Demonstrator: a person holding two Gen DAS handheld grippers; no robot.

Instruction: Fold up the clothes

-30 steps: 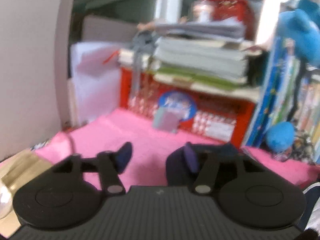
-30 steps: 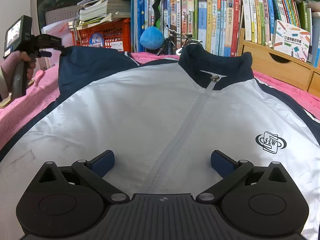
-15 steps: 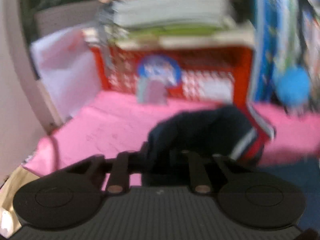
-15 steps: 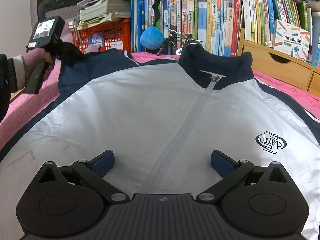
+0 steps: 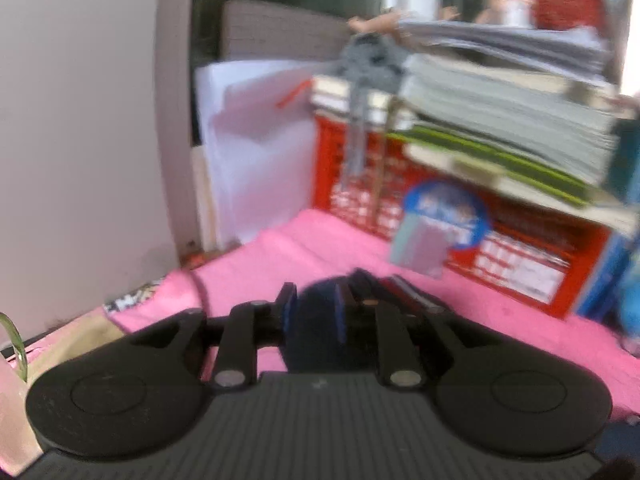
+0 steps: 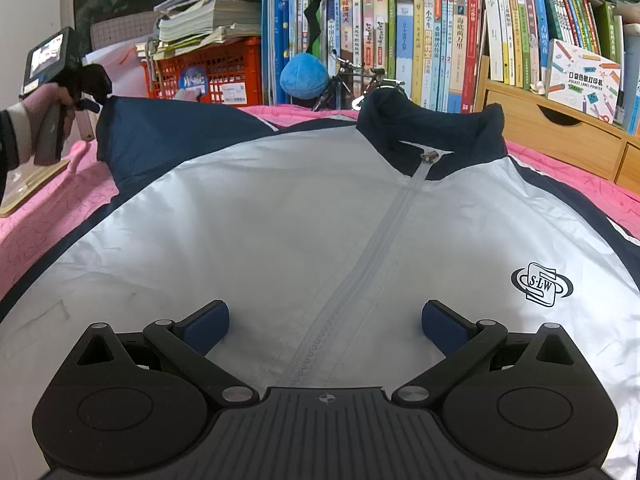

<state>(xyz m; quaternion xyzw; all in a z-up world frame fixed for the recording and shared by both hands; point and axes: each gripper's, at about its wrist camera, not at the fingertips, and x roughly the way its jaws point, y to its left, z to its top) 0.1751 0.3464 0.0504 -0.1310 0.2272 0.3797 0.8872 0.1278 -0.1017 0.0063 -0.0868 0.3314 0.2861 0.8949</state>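
On my right-wrist view the jacket [image 6: 280, 220] lies front up on the pink bed cover [image 6: 44, 216], zipped to the collar, silver-white body with navy shoulders and collar, a small crest on the chest at the picture's right. My right gripper [image 6: 326, 322] hangs just over the lower part of the zip with its jaws spread wide, nothing between the blue pads [image 6: 208, 322]. At the far left of that view a hand [image 6: 38, 120] holds my left gripper [image 6: 98, 100] against the tip of the navy sleeve [image 6: 160, 136], which is lifted off the cover into a peak there. From the left wrist camera, blurred, I see the left gripper's jaws have just eased slightly apart, yet they are nearly together with a wad of dark navy cloth pinched between the pads, so it is gripping the sleeve. Beyond it sit a red crate [image 5: 520, 248] with a round blue sticker, a stack of papers [image 5: 512, 120] on top, and white sheets leaning against the wall. Books fill the shelf [image 6: 440, 40] behind the jacket.
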